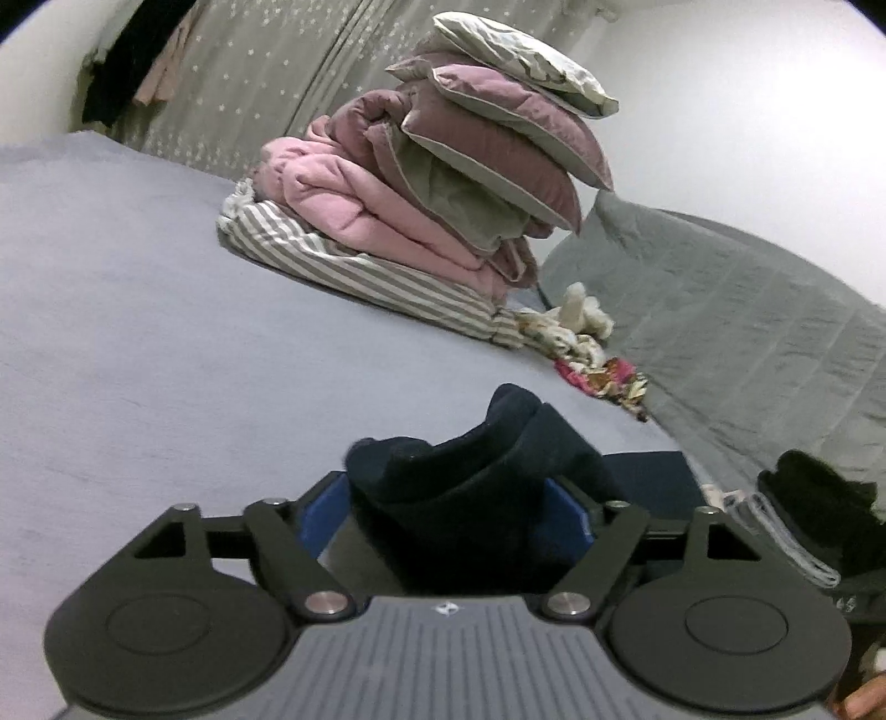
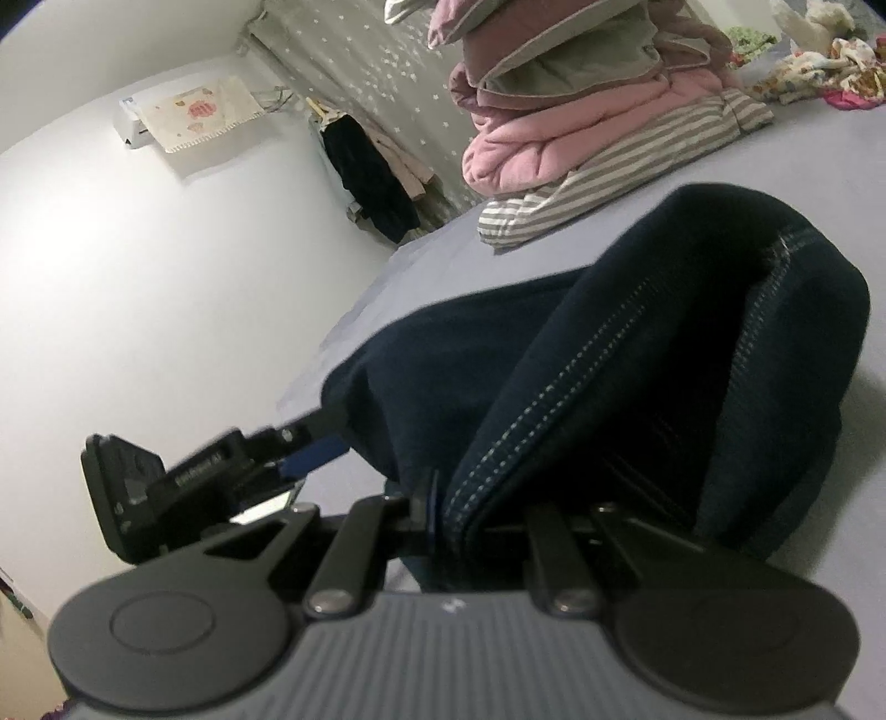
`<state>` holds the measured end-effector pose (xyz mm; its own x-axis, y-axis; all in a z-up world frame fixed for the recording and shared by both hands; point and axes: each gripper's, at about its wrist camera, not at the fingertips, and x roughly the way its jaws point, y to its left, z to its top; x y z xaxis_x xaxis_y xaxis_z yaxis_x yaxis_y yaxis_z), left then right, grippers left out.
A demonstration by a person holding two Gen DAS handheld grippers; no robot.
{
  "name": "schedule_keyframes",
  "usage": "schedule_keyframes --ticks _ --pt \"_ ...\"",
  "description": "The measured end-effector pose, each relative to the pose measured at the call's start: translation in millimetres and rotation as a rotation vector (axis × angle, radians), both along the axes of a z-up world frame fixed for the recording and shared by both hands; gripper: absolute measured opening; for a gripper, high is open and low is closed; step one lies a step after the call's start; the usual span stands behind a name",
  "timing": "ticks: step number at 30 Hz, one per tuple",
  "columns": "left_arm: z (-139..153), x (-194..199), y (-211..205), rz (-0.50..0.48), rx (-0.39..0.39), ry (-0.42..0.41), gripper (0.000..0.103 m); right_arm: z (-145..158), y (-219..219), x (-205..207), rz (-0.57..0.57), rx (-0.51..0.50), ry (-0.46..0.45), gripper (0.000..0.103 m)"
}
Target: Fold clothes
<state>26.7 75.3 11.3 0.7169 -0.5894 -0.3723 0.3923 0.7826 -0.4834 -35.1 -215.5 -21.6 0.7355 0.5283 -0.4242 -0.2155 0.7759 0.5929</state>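
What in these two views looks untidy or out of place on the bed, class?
A small heap of floral clothes lies crumpled and unfolded beside the striped blanket, unlike the neat bedding stack. The navy garment is bunched up, pinched by the right gripper; the left gripper stands open around it.

Can't see my right gripper (image 2: 451, 515) fingertips, buried under navy garment (image 2: 637, 360); pillow stack (image 2: 581, 50) cut off at top edge.
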Motion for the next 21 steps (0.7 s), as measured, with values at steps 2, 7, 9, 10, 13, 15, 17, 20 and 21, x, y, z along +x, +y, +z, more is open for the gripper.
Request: schedule_keyframes --ticks 2,7,9,10,13,15,17,20,21 --pt "-2 3 -7 -0.005 -0.003 0.009 0.078 -3 -1 -1 0.000 0.001 0.009 0.010" --pt "-9 14 -23 -0.001 -0.023 0.038 0.077 -8 -6 -2 -0.007 0.004 0.027 0.010" --pt "-12 17 -28 0.000 -0.034 0.046 0.076 -10 -9 -1 -0.013 0.008 0.035 0.010" --pt "-13 18 -31 -0.003 -0.037 0.046 0.070 -11 -10 -1 -0.015 0.009 0.040 0.010" --pt "-16 18 -41 -0.028 -0.031 0.039 0.049 -14 -12 0 -0.021 0.006 0.052 0.010" --pt "-16 16 -47 -0.046 -0.008 0.022 0.036 -16 -14 1 -0.025 0.005 0.062 0.011" --pt "-17 13 -53 -0.064 0.013 0.005 0.027 -17 -16 2 -0.026 0.004 0.070 0.012" --pt "-14 9 -58 -0.089 0.024 -0.021 0.018 -15 -19 0 -0.031 -0.012 0.078 0.021" --pt "-13 7 -59 -0.100 0.027 -0.029 0.017 -14 -21 0 -0.038 -0.019 0.081 0.023"
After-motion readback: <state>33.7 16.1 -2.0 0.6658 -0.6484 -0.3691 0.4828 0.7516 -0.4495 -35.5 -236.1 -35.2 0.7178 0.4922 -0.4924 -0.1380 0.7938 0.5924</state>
